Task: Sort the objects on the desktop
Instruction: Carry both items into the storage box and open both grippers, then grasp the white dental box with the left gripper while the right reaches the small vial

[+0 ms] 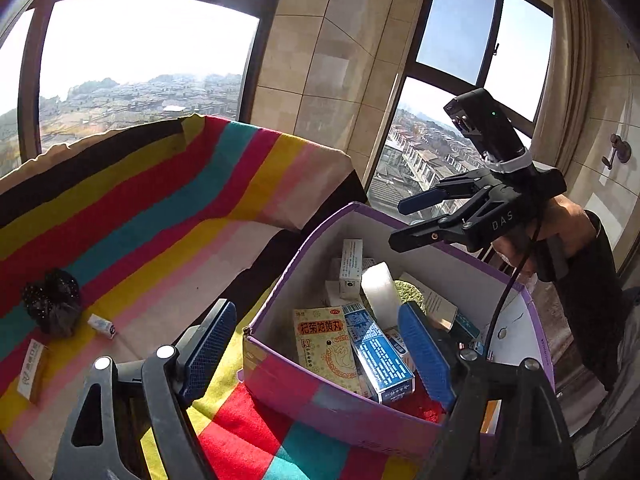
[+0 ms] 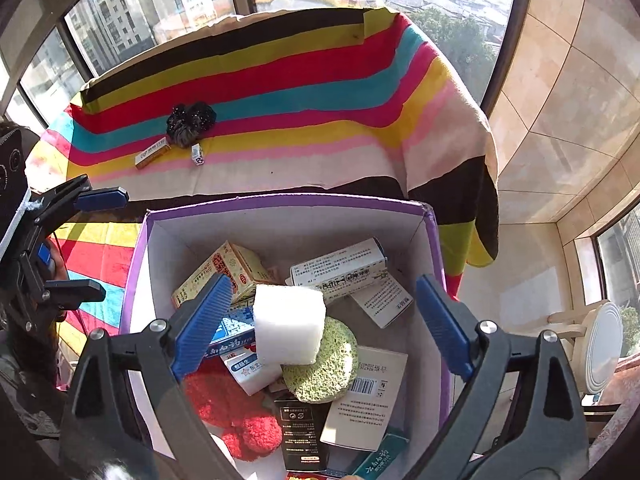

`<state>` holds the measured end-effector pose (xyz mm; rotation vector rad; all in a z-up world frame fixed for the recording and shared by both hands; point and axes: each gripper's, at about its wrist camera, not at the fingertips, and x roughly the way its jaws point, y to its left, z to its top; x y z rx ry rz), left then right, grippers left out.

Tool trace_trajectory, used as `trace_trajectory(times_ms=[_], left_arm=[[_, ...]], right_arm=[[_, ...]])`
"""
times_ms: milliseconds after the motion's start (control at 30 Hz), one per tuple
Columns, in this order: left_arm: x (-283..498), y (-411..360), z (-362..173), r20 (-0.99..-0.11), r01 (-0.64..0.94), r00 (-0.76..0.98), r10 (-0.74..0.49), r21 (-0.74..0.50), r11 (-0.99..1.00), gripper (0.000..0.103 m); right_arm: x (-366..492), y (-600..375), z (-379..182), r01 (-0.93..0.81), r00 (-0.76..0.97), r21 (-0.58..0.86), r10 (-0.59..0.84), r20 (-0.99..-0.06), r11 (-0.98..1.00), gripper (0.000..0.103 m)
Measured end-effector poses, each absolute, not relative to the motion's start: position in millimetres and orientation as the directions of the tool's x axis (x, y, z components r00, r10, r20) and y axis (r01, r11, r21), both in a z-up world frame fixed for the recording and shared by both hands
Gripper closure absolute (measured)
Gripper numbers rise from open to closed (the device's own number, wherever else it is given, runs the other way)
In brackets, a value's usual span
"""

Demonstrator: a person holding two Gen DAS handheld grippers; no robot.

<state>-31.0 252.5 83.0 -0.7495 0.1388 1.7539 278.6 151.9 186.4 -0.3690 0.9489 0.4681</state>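
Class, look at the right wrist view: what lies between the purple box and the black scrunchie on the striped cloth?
Only bare striped cloth; the purple box and the black scrunchie have nothing between them.

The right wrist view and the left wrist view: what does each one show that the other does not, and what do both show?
Only the right wrist view shows the red fluffy item and the black carton low in the purple box, plus a white round thing near a window. Only the left wrist view shows the wall hook and the hand holding the right gripper. Both show the box, the white block, the green sponge, the yellow carton, the striped cloth, the black scrunchie and two small cartons left on the cloth.
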Motion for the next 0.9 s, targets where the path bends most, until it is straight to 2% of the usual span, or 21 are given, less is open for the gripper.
trace_trajectory(times_ms=[267,467,900], left_arm=[[-98.9,171.9,53.1,-0.602,-0.787,-0.314,0.734,-0.268,-0.556,0.019],[-138.9,121.5,31.8,-0.64,-0.7,-0.403,0.654,-0.245,-0.671,0.019],[-201.1,111.7,-18.1,-0.74,-0.635,-0.426,0.521,-0.166,-0.755,0.02]], right_arm=[[286.8,209.8,196.2,-0.597,0.492,-0.125,0.238,-0.837,0.792,0.009],[303.3,272.6,181.0,-0.651,0.459,-0.148,0.23,-0.858,0.745,0.009],[326.9,409.7,121.3,-0.667,0.44,-0.168,0.201,-0.875,0.726,0.009]])
